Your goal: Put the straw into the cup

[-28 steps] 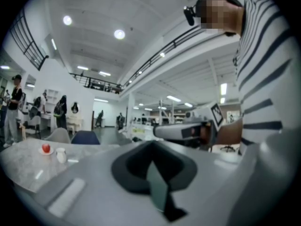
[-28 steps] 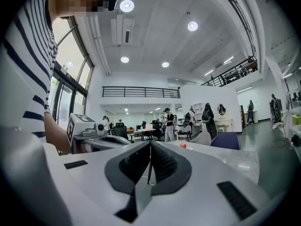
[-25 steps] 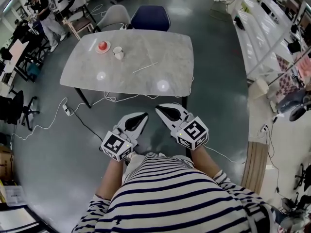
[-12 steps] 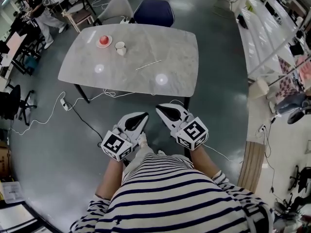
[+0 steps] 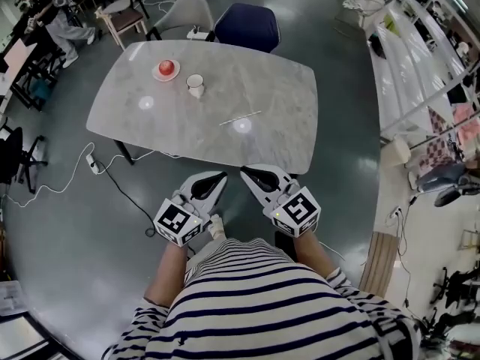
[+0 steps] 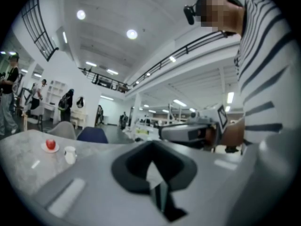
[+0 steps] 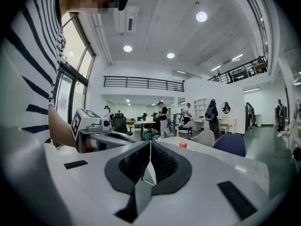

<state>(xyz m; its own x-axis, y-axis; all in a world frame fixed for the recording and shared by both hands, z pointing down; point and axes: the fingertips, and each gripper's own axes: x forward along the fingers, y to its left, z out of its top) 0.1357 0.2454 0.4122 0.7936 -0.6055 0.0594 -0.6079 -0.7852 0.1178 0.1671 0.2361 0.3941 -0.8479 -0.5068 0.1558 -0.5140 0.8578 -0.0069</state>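
Observation:
A white straw (image 5: 240, 118) lies flat on the grey marble table (image 5: 285, 96), right of a white cup (image 5: 195, 85). The cup stands upright next to a plate with a red apple (image 5: 166, 70). My left gripper (image 5: 219, 178) and right gripper (image 5: 247, 173) hang side by side short of the table's near edge, both shut and empty. In the left gripper view the shut left gripper (image 6: 151, 146) points at the table, with the cup (image 6: 70, 155) and apple (image 6: 51, 144) far off at the left. The right gripper view shows the shut right gripper (image 7: 150, 143) and the apple (image 7: 182, 145) beyond it.
A blue chair (image 5: 248, 25) and a grey chair (image 5: 185, 12) stand at the table's far side. A white cable (image 5: 112, 172) and power strip lie on the floor at the near left. People stand at the far left (image 5: 46, 15). Shelving runs along the right (image 5: 420, 58).
The table has drawn closer and lower in the head view as the person walks toward it. Both grippers keep the same shut pose in front of the body.

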